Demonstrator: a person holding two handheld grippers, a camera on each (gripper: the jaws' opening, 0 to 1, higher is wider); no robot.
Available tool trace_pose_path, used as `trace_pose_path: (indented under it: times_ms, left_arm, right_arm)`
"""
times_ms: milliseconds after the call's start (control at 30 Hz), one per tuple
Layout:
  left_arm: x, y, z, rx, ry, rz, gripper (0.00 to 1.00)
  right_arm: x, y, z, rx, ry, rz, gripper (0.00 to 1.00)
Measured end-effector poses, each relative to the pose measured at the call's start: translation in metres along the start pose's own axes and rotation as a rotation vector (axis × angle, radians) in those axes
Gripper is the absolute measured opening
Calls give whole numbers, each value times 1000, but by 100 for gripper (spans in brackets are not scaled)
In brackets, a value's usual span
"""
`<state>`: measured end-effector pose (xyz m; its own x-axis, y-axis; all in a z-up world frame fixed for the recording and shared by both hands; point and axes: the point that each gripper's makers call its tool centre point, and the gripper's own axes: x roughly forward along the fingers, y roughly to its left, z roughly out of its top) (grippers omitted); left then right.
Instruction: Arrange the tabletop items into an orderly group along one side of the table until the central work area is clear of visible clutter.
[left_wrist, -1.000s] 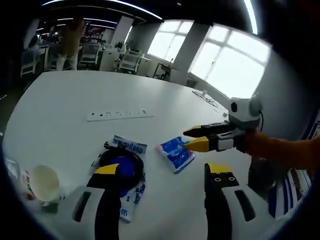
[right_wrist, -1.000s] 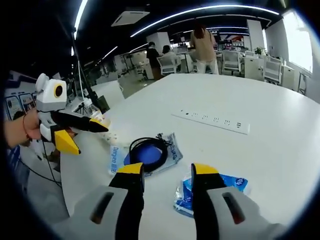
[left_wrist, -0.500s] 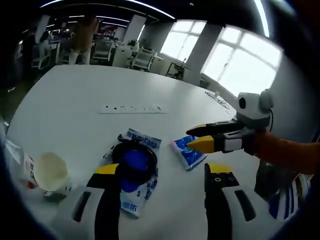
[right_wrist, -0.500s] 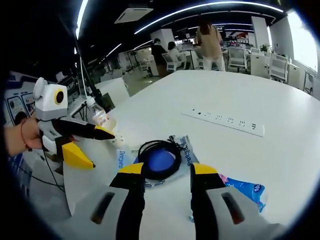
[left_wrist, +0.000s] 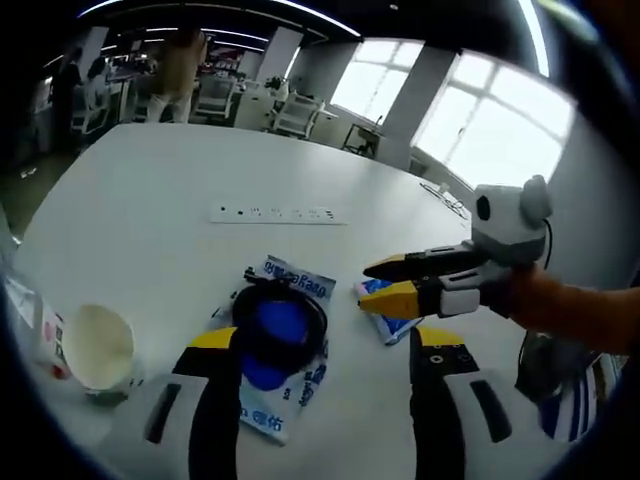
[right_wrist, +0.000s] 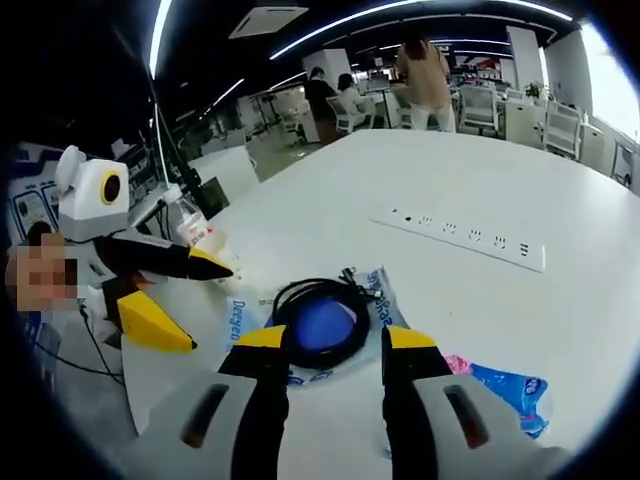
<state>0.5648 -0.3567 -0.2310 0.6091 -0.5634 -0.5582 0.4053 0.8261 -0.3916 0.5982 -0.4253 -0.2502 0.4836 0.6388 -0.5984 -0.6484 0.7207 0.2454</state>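
Left gripper (left_wrist: 325, 345) jaws spread, holding nothing, rising from bottom of left gripper view. Right gripper (right_wrist: 334, 345) jaws likewise parted and empty; also seen entering left gripper view from right (left_wrist: 372, 283), tips apart, just above the blue snack packet (left_wrist: 388, 310).

Blue-and-white pouch (left_wrist: 283, 345) lying flat at lower centre of left gripper view, long axis running from upper right to lower left of frame; black cable coil (left_wrist: 279, 318) on top of it around a blue disc. In right gripper view, same pouch (right_wrist: 310, 325) sits just beyond the jaw tips, coil (right_wrist: 318, 322) centred between them. Snack packet (right_wrist: 505, 390) at lower right there, long axis slanting down to right.

Compared with a second ago: right gripper view now centred on coil rather than packet, packet pushed toward frame edge; in left gripper view, right gripper tips lower and farther left, covering more of packet.

Paper cup (left_wrist: 95, 350) at lower left, on its side, mouth toward camera. White power strip (left_wrist: 277, 214) beyond pouch, well apart. White table (left_wrist: 150, 200) otherwise bare at centre. Chairs and people far behind.
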Motion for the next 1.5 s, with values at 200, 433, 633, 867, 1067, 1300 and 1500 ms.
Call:
trace_pose_path:
  times_ms: [200,433,633,867,1067,1300,1500]
  left_arm:
    - [7,5,-1,0,10,11,69]
    - [15,16,-4,-13,24,38,68]
    - [24,24,-7,-13,34,70,66]
    - [35,37,-14,-29,53,130,64]
    - [44,44,-16,-42,58,146,60]
    - [54,53,-21,-52,72,156,57]
    - [60,62,-26,-68,84,178,52]
  right_arm:
    - [8,-4,0,12,14,-10,32]
    - [20,-2,-5,22,34,-13,30]
    - [29,-3,-9,31,48,-16,28]
    - [41,-8,-15,32,70,-30,25]
    - [52,-13,-20,35,89,-37,23]
    - [62,-18,-25,51,106,-40,23]
    - [69,-22,-30,66,121,-43,23]
